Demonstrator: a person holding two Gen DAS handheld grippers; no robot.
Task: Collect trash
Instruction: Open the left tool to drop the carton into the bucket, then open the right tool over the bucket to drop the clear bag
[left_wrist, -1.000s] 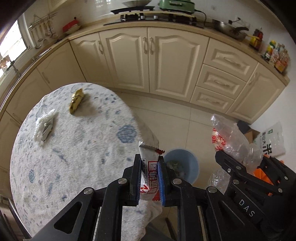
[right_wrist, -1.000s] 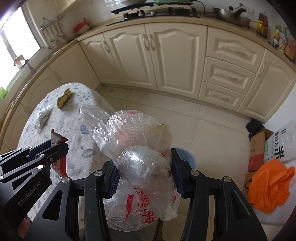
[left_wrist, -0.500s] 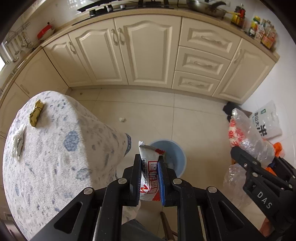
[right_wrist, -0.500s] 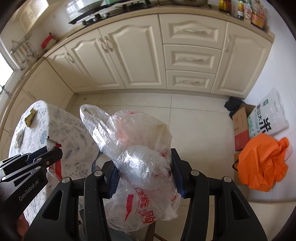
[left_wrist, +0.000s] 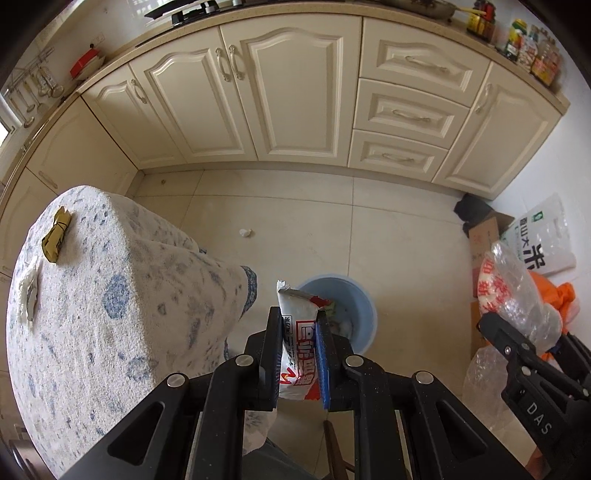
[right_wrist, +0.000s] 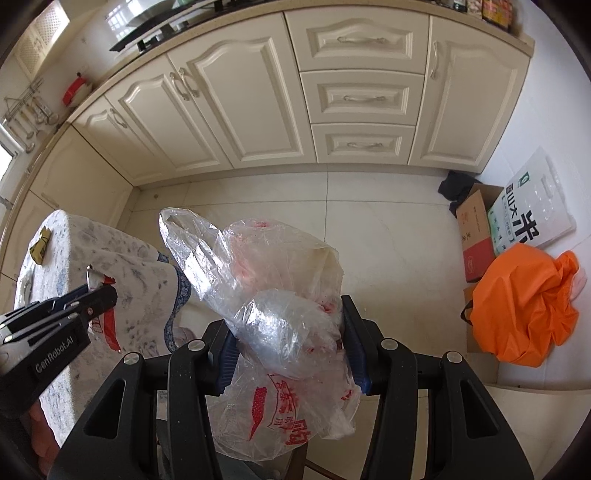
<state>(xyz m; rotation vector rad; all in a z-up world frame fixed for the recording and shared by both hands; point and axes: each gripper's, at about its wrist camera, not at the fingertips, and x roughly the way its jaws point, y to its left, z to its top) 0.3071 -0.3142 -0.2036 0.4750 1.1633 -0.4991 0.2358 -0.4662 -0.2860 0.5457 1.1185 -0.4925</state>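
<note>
The left gripper (left_wrist: 300, 334) has its fingers (left_wrist: 274, 347) pressed tight on a white and red snack wrapper (left_wrist: 297, 354), which stands up between them with its torn top poking out. Just past the wrapper, down on the floor (left_wrist: 399, 236), is a round blue trash bin (left_wrist: 360, 306) with some rubbish already inside. The wrapper hangs above the near edge of the bin. The right gripper (right_wrist: 291, 325) has its fingers (right_wrist: 352, 343) partly spread and squeezing a big crumpled clear plastic bag (right_wrist: 266, 295) with red writing on it. The bag puffs out above the fingers and droops down below them. To the left is a round table (left_wrist: 110, 314) with a white cloth that has blue spots. On it, far from both grippers, lie a yellow-green wrapper (left_wrist: 56, 236) and a white crumpled piece (left_wrist: 28, 291) near the edge. A small white scrap (left_wrist: 245, 232) sits on the floor tiles. Cream cabinets (left_wrist: 288, 92) run along the back. In the right corner are a cardboard box (right_wrist: 476, 229), a white sack (right_wrist: 532, 206) and an orange bag (right_wrist: 524, 306).
</note>
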